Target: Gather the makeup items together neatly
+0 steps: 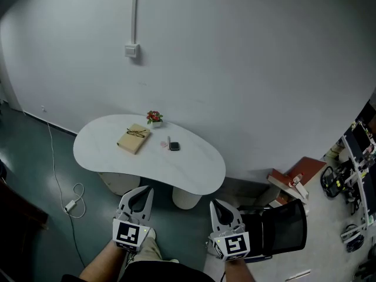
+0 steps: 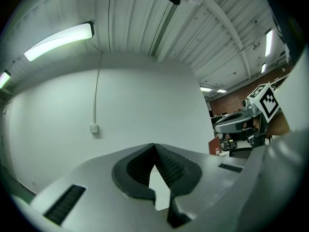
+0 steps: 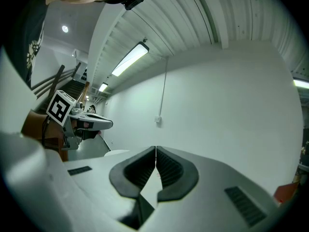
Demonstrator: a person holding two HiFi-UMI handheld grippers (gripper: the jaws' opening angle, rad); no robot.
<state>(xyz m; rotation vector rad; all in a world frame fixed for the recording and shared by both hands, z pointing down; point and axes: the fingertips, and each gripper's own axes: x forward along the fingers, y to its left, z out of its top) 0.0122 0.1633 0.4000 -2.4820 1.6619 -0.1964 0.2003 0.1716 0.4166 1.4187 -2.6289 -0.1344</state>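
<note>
Tongs, left: my left tongs (image 1: 141, 194) are pressed together at the tips, and in the left gripper view (image 2: 154, 146) I see nothing pinched between them. They're held low and pointing level at the wall.
Tongs, right: my right tongs (image 1: 219, 206) look the same from their own camera (image 3: 156, 149), tips touching and empty. They sit beside the left pair at about the same height.
Makeup items: these are out ahead of both tongs and well apart from them, lined up roughly between the two. There's a small dark compact (image 1: 174, 146) with a thin stick (image 1: 168, 140) just beside it. Honestly they're too tiny from the head view for me to say exactly what they are.
Table: the white rounded table (image 1: 200, 172) carries all of it, with its near edge just ahead of the tong tips.
Tan box: a tan box (image 1: 134, 138) with a bow lies ahead of the left tongs, to the left of the makeup.
Plant: a little red-flowered plant (image 1: 154, 117) stands beyond the box, at the far edge.
Chair: a black chair (image 1: 285, 227) is just to the right of the right tongs.
</note>
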